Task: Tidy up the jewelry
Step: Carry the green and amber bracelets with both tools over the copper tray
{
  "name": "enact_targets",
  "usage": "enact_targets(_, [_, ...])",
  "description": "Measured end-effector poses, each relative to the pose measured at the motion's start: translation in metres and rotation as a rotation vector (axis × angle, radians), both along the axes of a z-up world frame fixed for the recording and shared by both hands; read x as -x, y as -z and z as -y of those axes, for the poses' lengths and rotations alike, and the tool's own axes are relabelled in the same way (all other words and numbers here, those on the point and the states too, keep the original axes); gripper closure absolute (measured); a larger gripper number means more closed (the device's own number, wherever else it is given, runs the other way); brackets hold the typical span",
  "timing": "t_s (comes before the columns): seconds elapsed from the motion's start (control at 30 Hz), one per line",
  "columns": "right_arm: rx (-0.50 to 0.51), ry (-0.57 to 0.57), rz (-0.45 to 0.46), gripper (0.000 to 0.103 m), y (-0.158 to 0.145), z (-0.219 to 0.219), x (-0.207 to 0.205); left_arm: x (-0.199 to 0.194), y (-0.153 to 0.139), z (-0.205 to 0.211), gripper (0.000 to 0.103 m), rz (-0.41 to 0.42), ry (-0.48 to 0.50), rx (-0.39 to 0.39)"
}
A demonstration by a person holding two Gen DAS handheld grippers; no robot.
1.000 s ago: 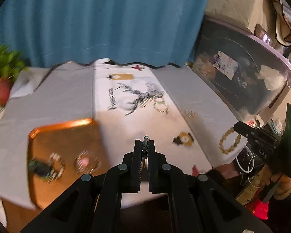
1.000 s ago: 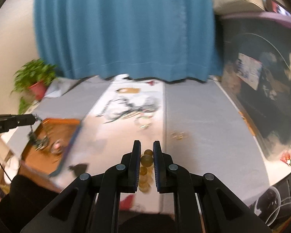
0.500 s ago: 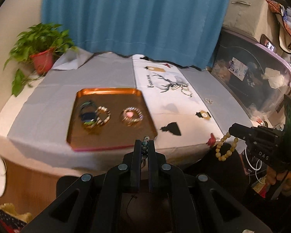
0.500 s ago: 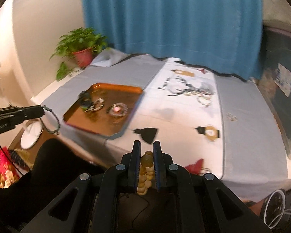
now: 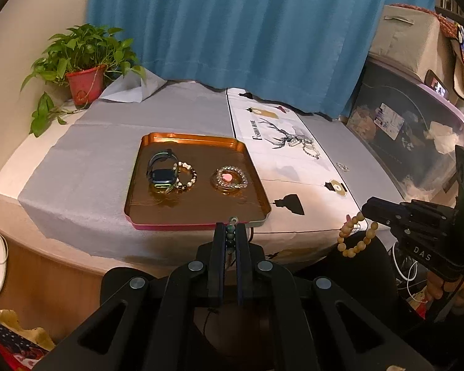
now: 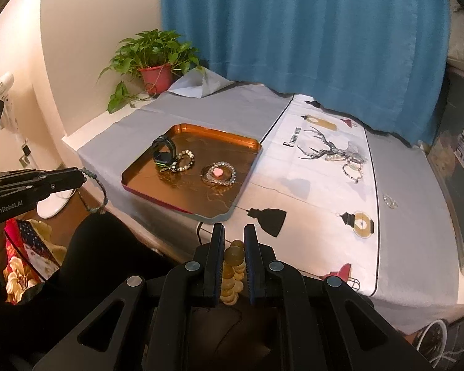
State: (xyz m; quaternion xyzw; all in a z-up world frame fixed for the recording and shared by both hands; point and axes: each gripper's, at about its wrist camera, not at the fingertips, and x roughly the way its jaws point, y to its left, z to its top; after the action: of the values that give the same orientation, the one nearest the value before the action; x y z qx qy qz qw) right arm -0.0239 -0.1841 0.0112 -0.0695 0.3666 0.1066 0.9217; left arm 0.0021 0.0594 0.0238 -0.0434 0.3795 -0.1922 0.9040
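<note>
Both grippers have drawn back from the table [image 5: 86,160] since a second ago, so its near edge and the whole copper tray [image 5: 139,198] now show in both views. Largest is the table, under a grey cloth with a white deer-print runner [image 6: 321,170]; the tray lies on the grey cloth just beside the runner's left edge. On the tray sit a smartwatch [image 5: 161,171], a beaded bracelet [image 5: 187,175] touching it, and a pink-centred bracelet [image 5: 229,177] apart to the right. More pieces lie on the runner near the deer [image 6: 348,159]. The left gripper [image 5: 231,232], off the table's near edge, is clamped tight on a dark green bead bracelet [image 6: 94,190] that dangles below it. The right gripper [image 6: 234,241], also short of the table, is closed on an amber bead bracelet [image 5: 354,236] hanging from its tips
</note>
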Motion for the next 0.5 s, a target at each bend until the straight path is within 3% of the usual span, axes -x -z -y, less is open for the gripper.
enact_targets(0.5, [-0.029,0.001,-0.016,0.090,0.009,-0.016,-0.057,-0.049,0.011,0.004,0.099,-0.015,-0.014,-0.024])
